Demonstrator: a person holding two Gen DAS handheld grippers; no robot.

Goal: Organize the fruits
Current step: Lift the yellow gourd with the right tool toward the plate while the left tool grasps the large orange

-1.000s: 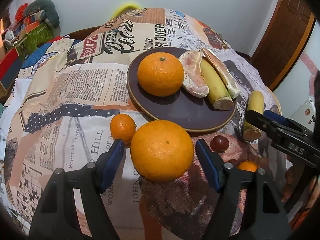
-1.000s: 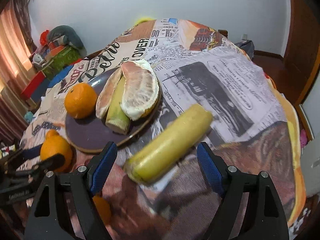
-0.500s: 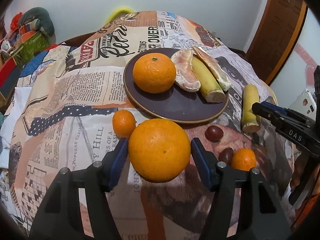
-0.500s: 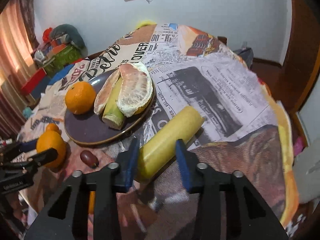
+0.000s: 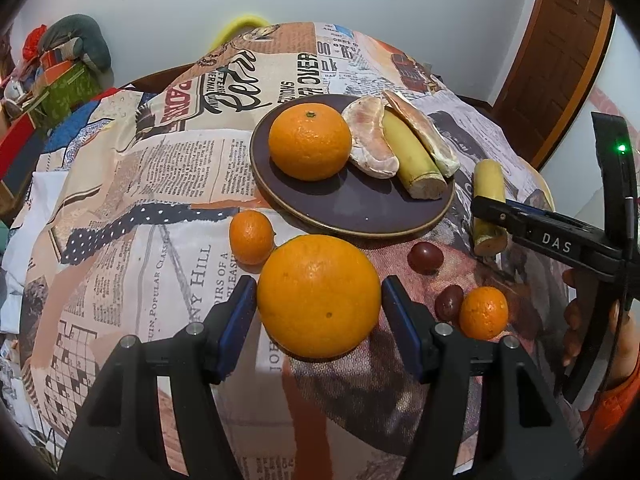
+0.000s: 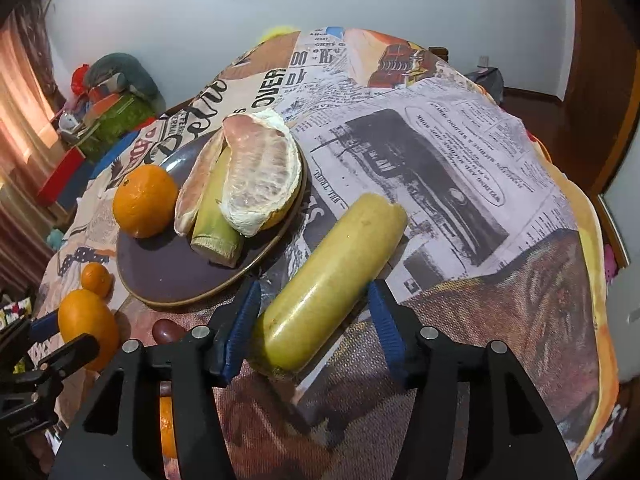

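Left gripper [image 5: 319, 312] clamps the big round orange [image 5: 319, 297], blue pads touching both sides, fruit low over the newspaper-print tablecloth [image 5: 140, 184] just short of the dark brown round plate [image 5: 352, 208]. Right gripper [image 6: 316, 322] pinches the pale yellow sugarcane-like stalk piece [image 6: 332, 280] at its near half, jaws clenched on it (contact on the right pad looks thin).

Risks, my read: the smooth round orange could roll out of the flat pads if the squeeze eases. The stalk is held off-centre, so the far end could sag or swivel and knock the peeled pomelo segment [image 6: 262, 176] or the plate rim. The plate is crowded, so space is tight.

Stalk long axis runs from near-left to far-right in the right wrist view, cut end towards the camera, far end pointing away past the plate's right edge. Small mandarins [image 5: 251, 237] and dark red grapes [image 5: 425, 257] sit loose on the cloth.
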